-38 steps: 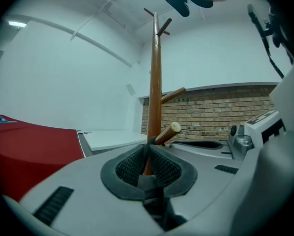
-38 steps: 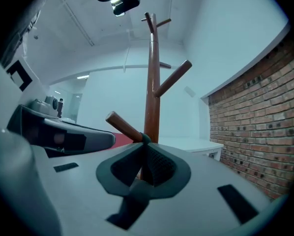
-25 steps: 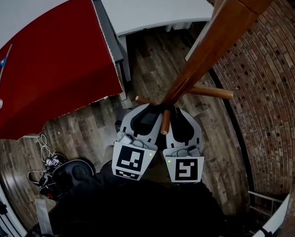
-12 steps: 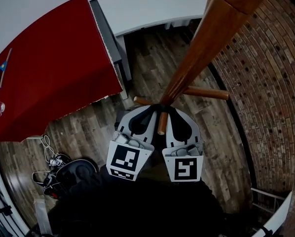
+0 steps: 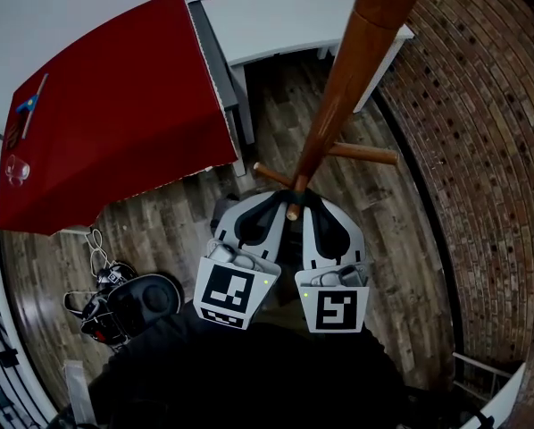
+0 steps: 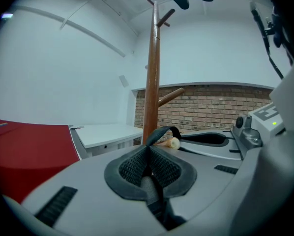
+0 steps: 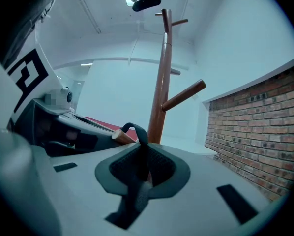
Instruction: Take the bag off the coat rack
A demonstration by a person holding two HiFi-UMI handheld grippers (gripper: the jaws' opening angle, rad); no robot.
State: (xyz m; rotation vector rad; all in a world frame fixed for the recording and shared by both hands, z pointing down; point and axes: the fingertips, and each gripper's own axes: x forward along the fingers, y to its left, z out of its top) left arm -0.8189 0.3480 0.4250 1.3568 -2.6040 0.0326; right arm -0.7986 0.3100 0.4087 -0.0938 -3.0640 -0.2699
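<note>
A brown wooden coat rack (image 5: 338, 96) rises in front of me. A black strap (image 6: 162, 131) loops over its lowest peg (image 5: 293, 207). My left gripper (image 5: 276, 202) sits just left of that peg and is shut on the strap, which runs down between its pads (image 6: 132, 167). Just right of the peg, my right gripper (image 5: 313, 206) is shut on the same strap (image 7: 136, 131) beside the peg's tip (image 7: 119, 135). The bag itself hangs hidden beneath the two grippers.
A red-covered table (image 5: 115, 123) stands at the left with a white desk (image 5: 276, 16) behind it. A brick wall (image 5: 481, 150) runs along the right. Dark gear with cords (image 5: 124, 302) lies on the wooden floor at lower left. Two more pegs (image 5: 361, 153) stick out of the pole.
The head view has shifted, so the pole now looks more upright and the peg shorter. Both grippers stay on either side of the peg.
</note>
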